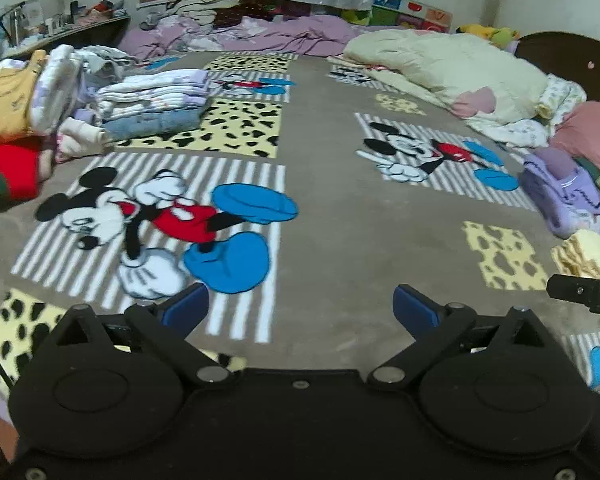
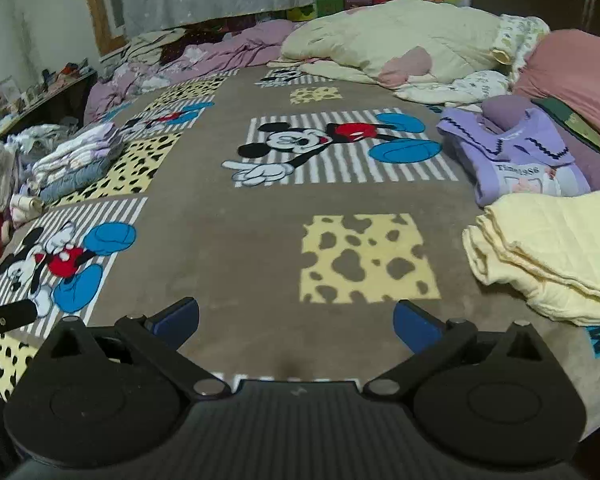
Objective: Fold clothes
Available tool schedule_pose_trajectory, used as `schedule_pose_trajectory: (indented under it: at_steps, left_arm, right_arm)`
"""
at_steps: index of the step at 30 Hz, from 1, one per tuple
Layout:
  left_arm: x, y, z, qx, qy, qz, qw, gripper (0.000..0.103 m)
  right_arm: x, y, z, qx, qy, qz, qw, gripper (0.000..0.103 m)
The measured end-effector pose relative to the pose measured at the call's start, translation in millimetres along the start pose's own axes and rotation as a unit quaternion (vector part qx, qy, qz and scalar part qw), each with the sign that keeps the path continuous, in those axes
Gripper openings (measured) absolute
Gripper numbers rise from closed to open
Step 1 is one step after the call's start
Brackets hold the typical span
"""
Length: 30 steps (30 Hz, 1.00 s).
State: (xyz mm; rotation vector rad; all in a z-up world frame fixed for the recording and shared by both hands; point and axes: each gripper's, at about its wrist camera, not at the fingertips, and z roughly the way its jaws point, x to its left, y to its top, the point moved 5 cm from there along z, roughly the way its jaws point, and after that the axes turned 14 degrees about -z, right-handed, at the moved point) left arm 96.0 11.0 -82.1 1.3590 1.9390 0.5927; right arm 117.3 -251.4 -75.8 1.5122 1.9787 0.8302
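The left hand-held gripper (image 1: 300, 306) is hovering over the bed with its blue fingers standing wide apart and nothing between them; the right hand-held gripper (image 2: 296, 316) is doing the same, jaws apart and empty. Both are looking across the Mickey Mouse blanket (image 2: 260, 240), whose middle is lying bare. Just to the right, a pale yellow cloth (image 2: 548, 248) is sitting folded near the right gripper, with a purple sweater (image 2: 516, 160) lying beyond it. Over on the left, a folded stack (image 1: 152, 104) is resting beside a looser heap of garments (image 1: 56, 84). The sweater is looking soft, light and floppy; I'd guess pinching it at the shoulders or hem edge would be giving the best hold.
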Motion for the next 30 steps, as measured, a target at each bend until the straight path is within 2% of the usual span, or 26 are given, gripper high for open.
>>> schedule_pose_trajectory:
  at_steps: [4,5,12,22,30]
  left_arm:
    - [3,2,-6,0.001,0.017,0.001,0.9998,0.1]
    - [4,3,-8,-0.002,0.022,0.001,0.9998,0.103]
    - [4,0,-14,0.01,0.001,-0.017,0.9998,0.103]
    - [10,-13,-1,0.042,0.004,-0.023,0.9988,0.103]
    - [5,-16,-4,0.021,-0.007,-0.014,0.9996,0.103]
  right_arm:
    - [13,-2,5,0.006,0.013,-0.007,1.0,0.103]
    - [18,-2,5,0.006,0.015,-0.008,1.0,0.103]
    - [39,2,1,-0.004,0.017,-0.028,0.999,0.103]
    - [45,-8,2,0.009,0.025,-0.036,0.999,0.103]
    - [40,-17,5,0.017,0.024,-0.026,0.999,0.103]
